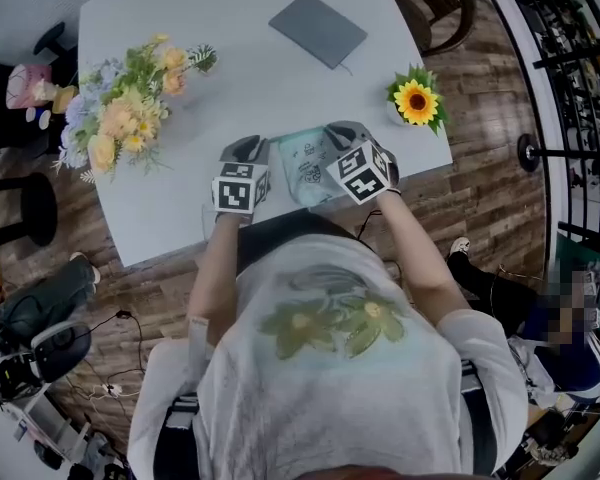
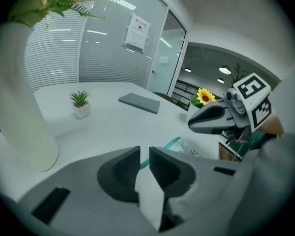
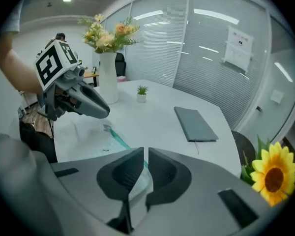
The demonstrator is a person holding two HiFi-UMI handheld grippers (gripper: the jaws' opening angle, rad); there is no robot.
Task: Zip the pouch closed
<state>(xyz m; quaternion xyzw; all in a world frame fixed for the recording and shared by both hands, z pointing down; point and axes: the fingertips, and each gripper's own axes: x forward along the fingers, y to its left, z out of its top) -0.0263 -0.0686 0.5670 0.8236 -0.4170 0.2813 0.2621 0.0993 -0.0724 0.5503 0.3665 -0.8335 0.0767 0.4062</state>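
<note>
The pouch (image 1: 308, 171) sits at the near edge of the table (image 1: 270, 78), about midway along it, a pale see-through thing with a teal zip strip along one side. I judge it light, thin and floppy, with a slick film that will slide and buckle unless it is kept taut.

My left gripper (image 1: 248, 150) has its jaws closed on a fold of the pouch's left edge. My right gripper (image 1: 340, 134) is pressed tight on the film at the right edge. I would want one grip on the material just beside the zip's end and the other on the slider, which I cannot make out here.

Farther off stand a flower vase (image 1: 120, 118) by the left edge, a grey notebook (image 1: 318, 28) near the far edge, and a sunflower (image 1: 416, 100) at the right edge.
</note>
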